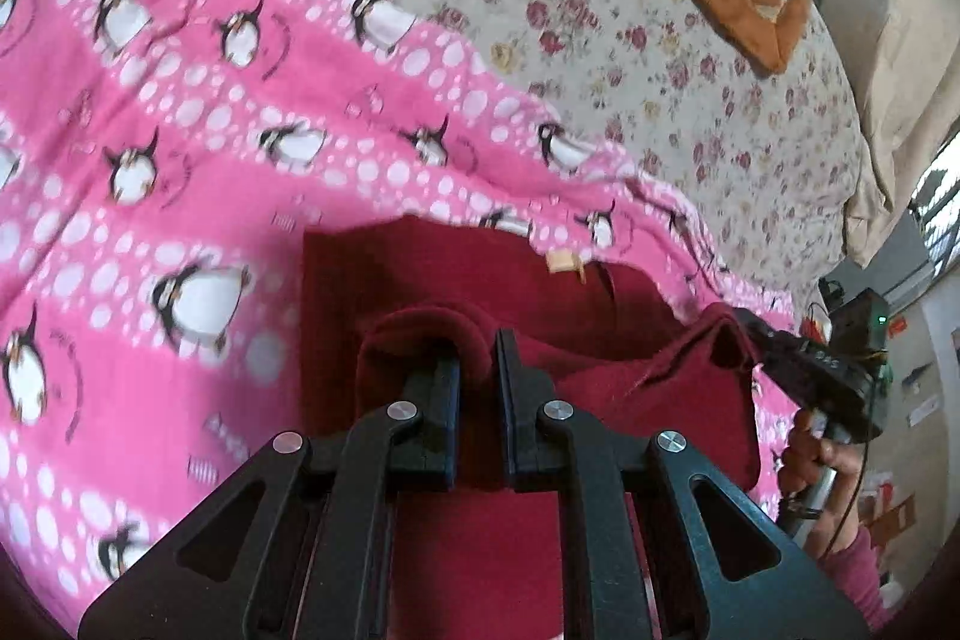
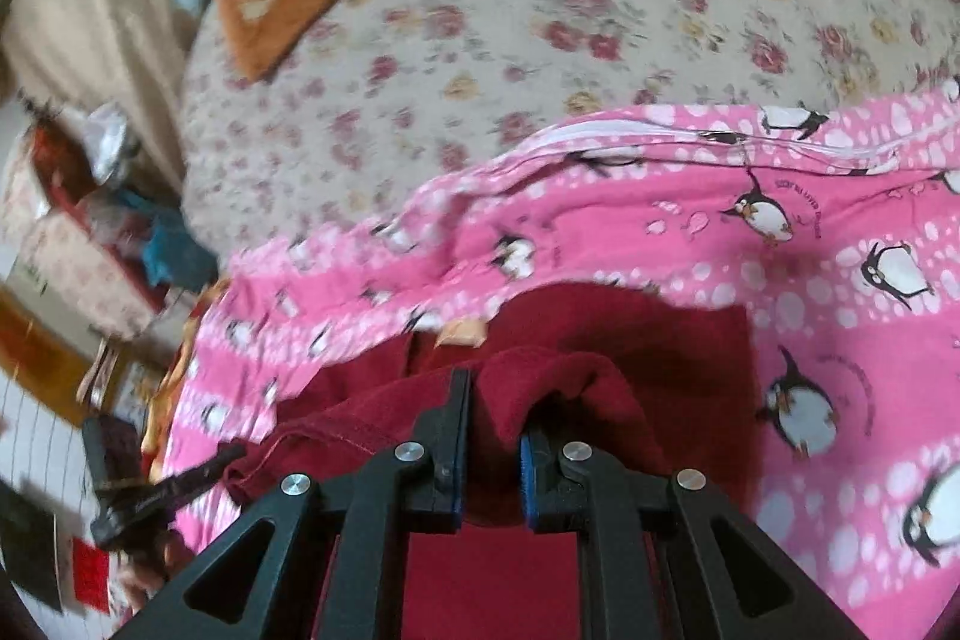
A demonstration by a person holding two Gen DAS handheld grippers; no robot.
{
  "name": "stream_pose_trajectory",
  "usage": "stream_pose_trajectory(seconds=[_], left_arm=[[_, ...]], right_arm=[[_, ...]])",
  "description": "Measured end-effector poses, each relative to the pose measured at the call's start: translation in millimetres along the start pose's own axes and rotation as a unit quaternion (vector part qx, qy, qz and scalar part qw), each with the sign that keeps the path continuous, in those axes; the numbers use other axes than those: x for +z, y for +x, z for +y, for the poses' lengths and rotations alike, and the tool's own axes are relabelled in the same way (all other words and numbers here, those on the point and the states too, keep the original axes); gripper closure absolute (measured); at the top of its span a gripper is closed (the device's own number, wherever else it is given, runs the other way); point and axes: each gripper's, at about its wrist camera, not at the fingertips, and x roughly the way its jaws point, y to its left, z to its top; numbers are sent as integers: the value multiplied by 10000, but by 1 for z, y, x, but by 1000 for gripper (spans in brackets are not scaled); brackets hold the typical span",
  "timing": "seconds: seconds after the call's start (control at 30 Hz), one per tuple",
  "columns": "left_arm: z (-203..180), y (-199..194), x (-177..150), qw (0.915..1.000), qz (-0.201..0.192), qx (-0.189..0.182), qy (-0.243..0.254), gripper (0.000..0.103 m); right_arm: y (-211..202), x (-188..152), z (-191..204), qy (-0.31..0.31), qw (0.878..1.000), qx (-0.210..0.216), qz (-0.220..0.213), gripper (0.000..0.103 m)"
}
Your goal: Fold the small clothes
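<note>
Floral bedsheet (image 1: 690, 58) under one pink penguin blanket (image 1: 180, 160)
One dark red garment (image 1: 456, 274) lies on the blanket; the left gripper (image 1: 477, 370) and right gripper (image 2: 495, 430) each have jaws clamped on a raised fold of it

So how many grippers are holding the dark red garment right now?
2. The left hand-held gripper pinches one bunched edge of the dark red garment; the right hand-held gripper pinches another.
</note>
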Motion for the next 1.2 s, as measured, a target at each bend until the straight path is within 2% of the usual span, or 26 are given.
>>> stream_pose_trajectory(seconds=[0.1,0.17,0.2,0.23,0.27,0.33,0.4,0.53,0.6,0.7,0.8,0.87,0.9,0.97,1.07,1.2], left_arm=[[-7,11,9,9997,72,169,180,93],[0,22,15,9993,352,83,-13,92],[3,23,16,9991,408,-2,-100,88],[5,21,18,9989,432,-83,-161,82],[6,15,19,9990,395,-145,-174,77],[5,-1,21,9997,143,-156,-130,33],[4,-18,22,9995,-197,-188,-128,25],[-4,-28,21,9992,-295,-254,-30,25],[-7,-18,18,9996,-244,-129,-61,25],[-5,9,14,9994,9,337,-72,25],[7,39,7,9946,224,1014,-18,25],[19,57,1,9889,394,1433,-62,25],[26,62,-2,9896,427,1370,-131,25],[31,62,-6,9920,229,1234,-97,25],[26,63,-8,9905,217,1356,116,25],[27,60,-6,9905,283,1344,-14,25]], right_arm=[[12,8,-4,37,9999,-83,-94,91],[24,10,-8,111,9996,-232,75,88],[28,11,-11,192,9992,-299,184,82],[29,11,-15,307,9988,-279,248,64],[24,12,-20,465,9985,-198,207,53],[6,16,-23,570,9979,-295,-75,44],[-20,18,-23,574,9972,-295,-385,44],[-30,11,-2,-20,9993,-299,-236,47],[-18,5,12,-318,9988,-384,21,48],[8,0,24,-578,9964,-566,260,49],[40,4,31,-790,9927,-844,332,49],[64,11,25,-932,9849,-1405,401,49],[70,14,21,-921,9819,-1605,400,49],[83,22,-2,-643,9786,-1925,327,49],[90,26,-27,-251,9805,-1930,269,54],[81,24,-25,-243,9803,-1953,183,54]])
